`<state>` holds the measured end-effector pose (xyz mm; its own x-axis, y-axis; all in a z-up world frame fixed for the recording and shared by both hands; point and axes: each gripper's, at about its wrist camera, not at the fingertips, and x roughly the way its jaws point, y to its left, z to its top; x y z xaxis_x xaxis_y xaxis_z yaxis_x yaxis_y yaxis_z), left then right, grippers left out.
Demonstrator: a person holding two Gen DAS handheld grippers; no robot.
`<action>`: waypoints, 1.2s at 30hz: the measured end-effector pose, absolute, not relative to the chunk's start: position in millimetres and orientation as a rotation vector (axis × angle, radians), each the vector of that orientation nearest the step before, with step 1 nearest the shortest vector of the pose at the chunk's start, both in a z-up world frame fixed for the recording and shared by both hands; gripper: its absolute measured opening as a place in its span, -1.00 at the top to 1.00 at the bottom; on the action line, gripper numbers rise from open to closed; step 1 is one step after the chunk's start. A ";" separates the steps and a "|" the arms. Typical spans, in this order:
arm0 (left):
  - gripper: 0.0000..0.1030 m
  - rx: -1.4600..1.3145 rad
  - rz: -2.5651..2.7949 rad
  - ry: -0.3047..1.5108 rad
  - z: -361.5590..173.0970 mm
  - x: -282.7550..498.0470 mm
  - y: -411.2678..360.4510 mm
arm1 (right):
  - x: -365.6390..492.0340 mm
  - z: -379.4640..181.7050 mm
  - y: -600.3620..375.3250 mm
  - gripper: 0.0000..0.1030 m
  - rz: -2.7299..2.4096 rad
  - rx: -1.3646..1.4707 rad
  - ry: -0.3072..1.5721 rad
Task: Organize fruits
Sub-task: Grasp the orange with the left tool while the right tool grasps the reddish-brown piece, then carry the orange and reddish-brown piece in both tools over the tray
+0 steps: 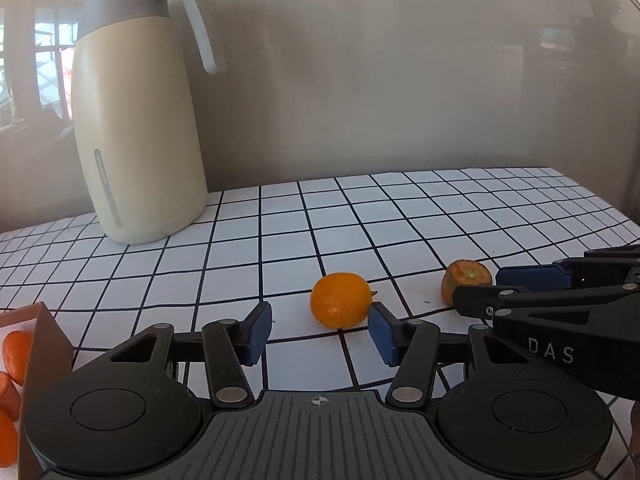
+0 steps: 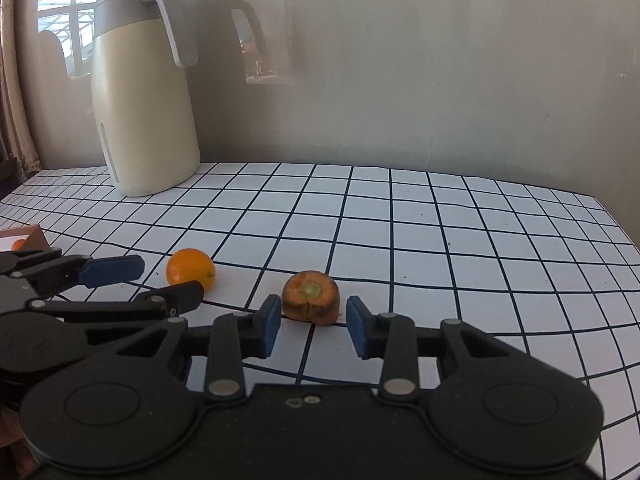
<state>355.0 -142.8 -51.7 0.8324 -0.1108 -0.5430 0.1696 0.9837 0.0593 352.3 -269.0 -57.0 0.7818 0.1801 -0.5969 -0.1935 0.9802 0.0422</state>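
Gridded tabletop: left gripper spread beside orange, right gripper unclenched, straddling carrot stub. Risk: orange rolls, grippers collide.

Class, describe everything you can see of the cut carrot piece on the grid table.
The carrot piece is a short, stubby chunk, dull orange with brownish patches and a pale greenish core on its cut face. It rests on the white grid-lined table, right of the small orange fruit and apart from it. The right gripper brackets it, blue pads close on both sides, not visibly pressing.
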 end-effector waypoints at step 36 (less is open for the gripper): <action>0.28 0.021 -0.249 0.503 -35.3 301.2 -143.7 | 310.6 -34.2 -293.9 0.51 0.157 -0.027 0.578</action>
